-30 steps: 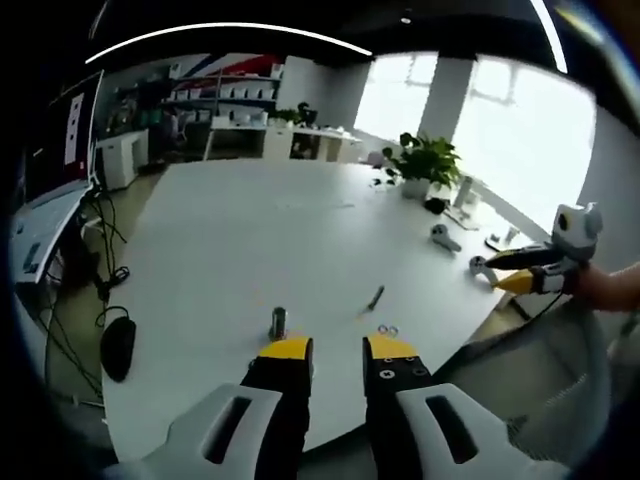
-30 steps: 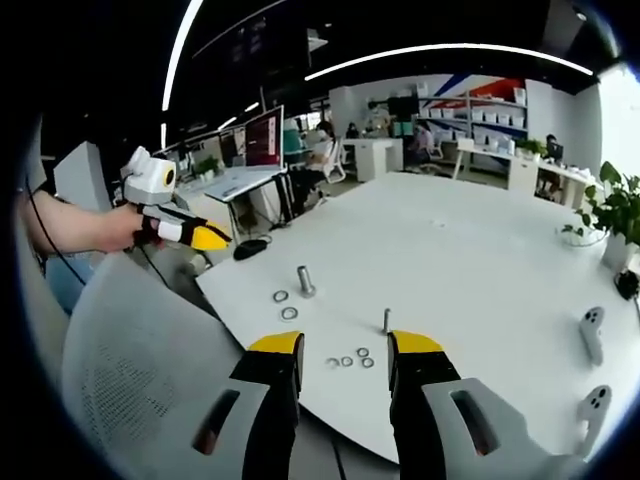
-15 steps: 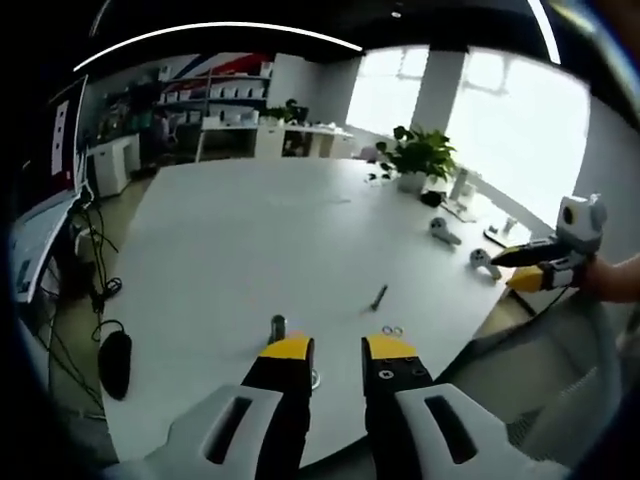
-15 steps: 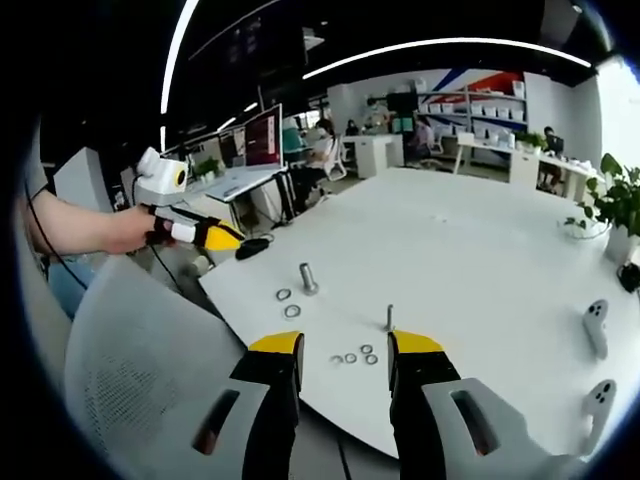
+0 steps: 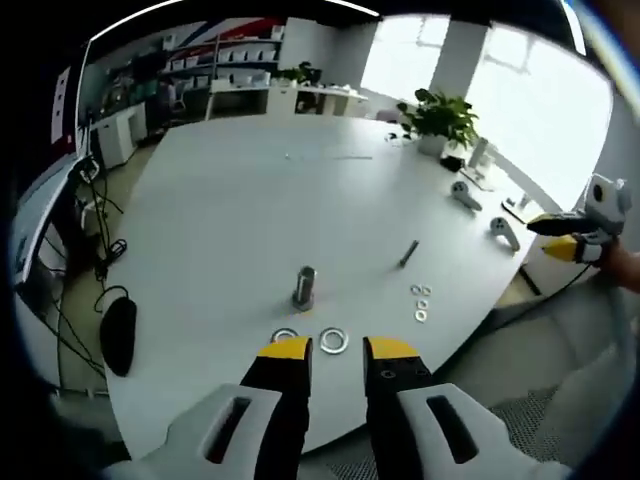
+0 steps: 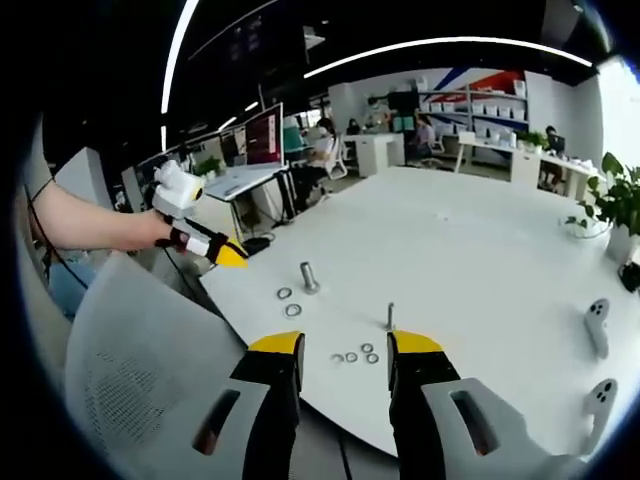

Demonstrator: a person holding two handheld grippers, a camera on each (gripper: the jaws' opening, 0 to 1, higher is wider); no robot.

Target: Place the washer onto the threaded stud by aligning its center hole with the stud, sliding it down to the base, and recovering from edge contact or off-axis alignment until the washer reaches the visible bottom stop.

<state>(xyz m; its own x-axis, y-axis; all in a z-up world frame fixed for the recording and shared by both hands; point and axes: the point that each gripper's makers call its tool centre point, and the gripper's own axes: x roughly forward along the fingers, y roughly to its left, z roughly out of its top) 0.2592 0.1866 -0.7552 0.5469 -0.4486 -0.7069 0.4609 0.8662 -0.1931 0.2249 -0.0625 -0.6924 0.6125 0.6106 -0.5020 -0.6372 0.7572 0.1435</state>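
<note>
Metal washer (image 5: 284,336) half behind left gripper (image 5: 337,349)

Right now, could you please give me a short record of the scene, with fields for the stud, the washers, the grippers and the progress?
surface: white table
thick stud: upright, bare of washers
large washers: two, flat on the table, near the thick stud
thin stud, farther along
small washers: three in a cluster
left hand-held gripper: open, empty, above the table edge by the large washers
right hand-held gripper: open, empty
progress: no washer picked up yet
</note>
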